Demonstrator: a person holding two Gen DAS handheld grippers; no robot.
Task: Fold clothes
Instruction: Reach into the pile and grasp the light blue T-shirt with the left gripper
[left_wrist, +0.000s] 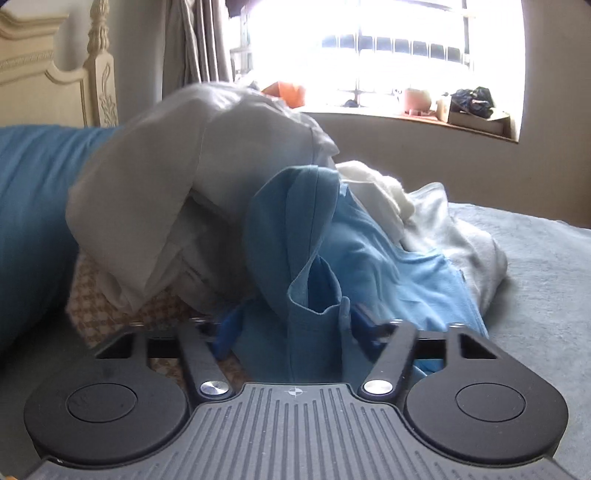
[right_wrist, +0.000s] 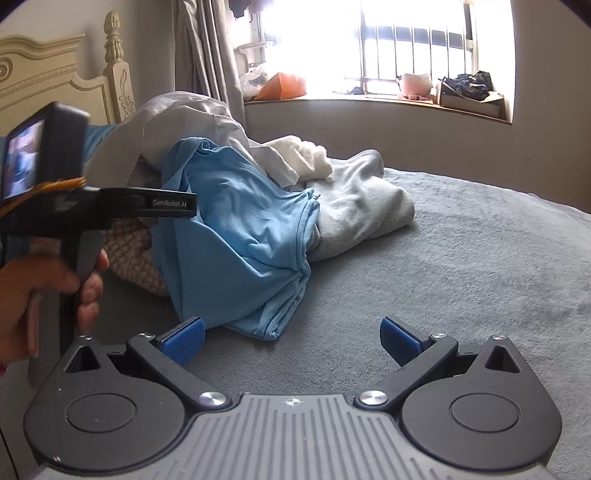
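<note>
Blue cotton filled the gap between the pads of the left gripper (left_wrist: 291, 325): a fold of the light blue T-shirt (right_wrist: 236, 236) stood up between them, and the jaws were half drawn in around it. Whether the pads already pressed the cloth could not be told, since the fold hid them. The shirt lay draped down the front of a heap of clothes on the grey bedspread (right_wrist: 461, 258), with a pale grey garment (left_wrist: 147, 177) above it and a checked fabric (left_wrist: 110, 306) underneath.

The right gripper (right_wrist: 291, 341) hung spread wide and empty over the bedspread, just short of the shirt's hem.

Judged from this, a pull could have dragged the neighbouring garments along, because the shirt was tangled into the heap. A pinch on a doubled fold might also have slipped or lifted the shirt bunched.

Only one marking was legible: "GenRobot.AI", on the left gripper's side in the right wrist view.
</note>
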